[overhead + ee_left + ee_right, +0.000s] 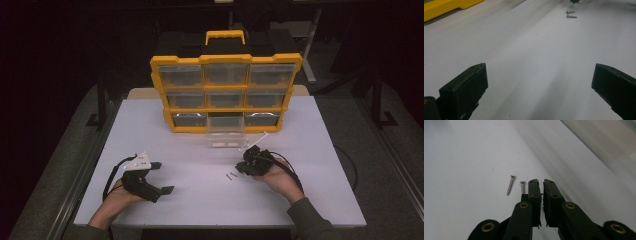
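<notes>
Two tiny screws (511,185) lie on the table (310,200) just left of the closed, empty right gripper (540,181). Left gripper (539,87) sits wide open. They look light, stiff and slippery; probably best pinched across the shank.

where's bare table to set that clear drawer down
Free: the white table left of the clear plastic drawer, and the stretch between the left claw and the two small metal screws. Crowded: around the right claw and the yellow organiser.
</notes>
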`<state>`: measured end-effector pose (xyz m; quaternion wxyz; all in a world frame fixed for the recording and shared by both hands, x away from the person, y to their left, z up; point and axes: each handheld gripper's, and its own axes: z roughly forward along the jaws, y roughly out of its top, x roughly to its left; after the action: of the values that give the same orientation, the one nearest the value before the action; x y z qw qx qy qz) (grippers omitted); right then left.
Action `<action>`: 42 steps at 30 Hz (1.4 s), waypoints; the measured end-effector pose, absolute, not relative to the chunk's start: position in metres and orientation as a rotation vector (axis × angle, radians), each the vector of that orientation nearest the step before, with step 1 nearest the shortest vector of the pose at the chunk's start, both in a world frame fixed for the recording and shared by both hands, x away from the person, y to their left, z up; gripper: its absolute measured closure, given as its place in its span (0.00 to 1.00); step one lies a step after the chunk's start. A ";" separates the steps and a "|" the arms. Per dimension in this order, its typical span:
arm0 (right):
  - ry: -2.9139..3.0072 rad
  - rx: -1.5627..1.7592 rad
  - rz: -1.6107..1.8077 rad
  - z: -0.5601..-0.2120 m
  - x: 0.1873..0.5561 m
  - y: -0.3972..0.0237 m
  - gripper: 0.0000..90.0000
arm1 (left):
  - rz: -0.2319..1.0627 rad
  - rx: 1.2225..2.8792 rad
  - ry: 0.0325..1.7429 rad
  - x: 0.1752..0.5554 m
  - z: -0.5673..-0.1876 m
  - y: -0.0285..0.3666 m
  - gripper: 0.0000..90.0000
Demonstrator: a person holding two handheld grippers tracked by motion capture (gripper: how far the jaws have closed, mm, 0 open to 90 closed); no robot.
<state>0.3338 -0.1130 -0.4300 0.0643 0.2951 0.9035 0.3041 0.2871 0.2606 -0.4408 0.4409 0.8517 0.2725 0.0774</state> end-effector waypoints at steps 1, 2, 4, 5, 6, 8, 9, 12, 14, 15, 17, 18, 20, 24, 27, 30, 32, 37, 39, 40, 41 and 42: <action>2.725 0.894 0.922 -0.429 0.334 -0.113 0.93 | 0.193 2.116 0.678 0.287 -0.441 0.260 0.00; 2.721 0.891 0.930 -0.427 0.334 -0.114 0.93 | 0.194 2.118 0.676 0.287 -0.441 0.260 0.00; 2.721 0.894 0.945 -0.423 0.334 -0.115 0.93 | 0.194 2.120 0.673 0.287 -0.440 0.261 0.00; 2.722 0.894 0.956 -0.422 0.335 -0.116 0.93 | 0.195 2.120 0.673 0.287 -0.440 0.261 0.00; 2.723 0.891 0.965 -0.421 0.336 -0.116 0.93 | 0.191 2.119 0.676 0.288 -0.441 0.261 0.00; 2.721 0.892 0.965 -0.419 0.338 -0.117 0.93 | 0.185 2.121 0.679 0.288 -0.441 0.262 0.00; 2.721 0.888 0.967 -0.418 0.338 -0.117 0.93 | 0.188 2.121 0.679 0.288 -0.440 0.262 0.00; 2.723 0.885 0.976 -0.412 0.339 -0.117 0.93 | 0.183 2.115 0.687 0.288 -0.441 0.262 0.00; 2.719 0.881 0.986 -0.409 0.340 -0.117 0.93 | 0.183 2.114 0.692 0.288 -0.441 0.263 0.00; 2.718 0.879 0.988 -0.408 0.340 -0.117 0.93 | 0.184 2.114 0.693 0.288 -0.441 0.263 0.00; 2.723 0.870 0.984 -0.406 0.341 -0.116 0.93 | 0.185 2.113 0.692 0.288 -0.441 0.263 0.00; 2.724 0.869 0.988 -0.405 0.341 -0.116 0.93 | 0.186 2.110 0.695 0.288 -0.441 0.264 0.00; 2.724 0.865 0.992 -0.403 0.341 -0.116 0.93 | 0.186 2.107 0.697 0.288 -0.442 0.265 0.00; 2.730 0.864 0.992 -0.400 0.343 -0.115 0.93 | 0.189 2.106 0.701 0.288 -0.443 0.265 0.00; 2.731 0.855 0.998 -0.398 0.344 -0.112 0.93 | 0.188 2.099 0.701 0.288 -0.442 0.265 0.00; 2.740 0.841 0.989 -0.393 0.345 -0.109 0.93 | 0.188 2.101 0.701 0.288 -0.443 0.266 0.00; 2.741 0.832 0.988 -0.390 0.346 -0.108 0.93 | 0.189 2.098 0.700 0.288 -0.443 0.266 0.00; 2.739 0.824 0.993 -0.381 0.348 -0.106 0.93 | 0.189 2.101 0.694 0.288 -0.443 0.265 0.00; 2.738 0.824 0.998 -0.376 0.349 -0.106 0.93 | 0.189 2.103 0.691 0.288 -0.443 0.265 0.00; 2.738 0.821 0.999 -0.374 0.349 -0.106 0.93 | 0.188 2.102 0.692 0.288 -0.443 0.265 0.00; 2.736 0.819 0.999 -0.371 0.350 -0.106 0.93 | 0.187 2.101 0.694 0.288 -0.443 0.265 0.00; 2.734 0.816 0.996 -0.369 0.351 -0.106 0.93 | 0.186 2.099 0.697 0.287 -0.443 0.265 0.00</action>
<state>0.3510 -0.1058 -0.3689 0.0599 0.2697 0.9030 0.3290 0.2874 0.2651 -0.4426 0.4451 0.8469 0.2811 0.0750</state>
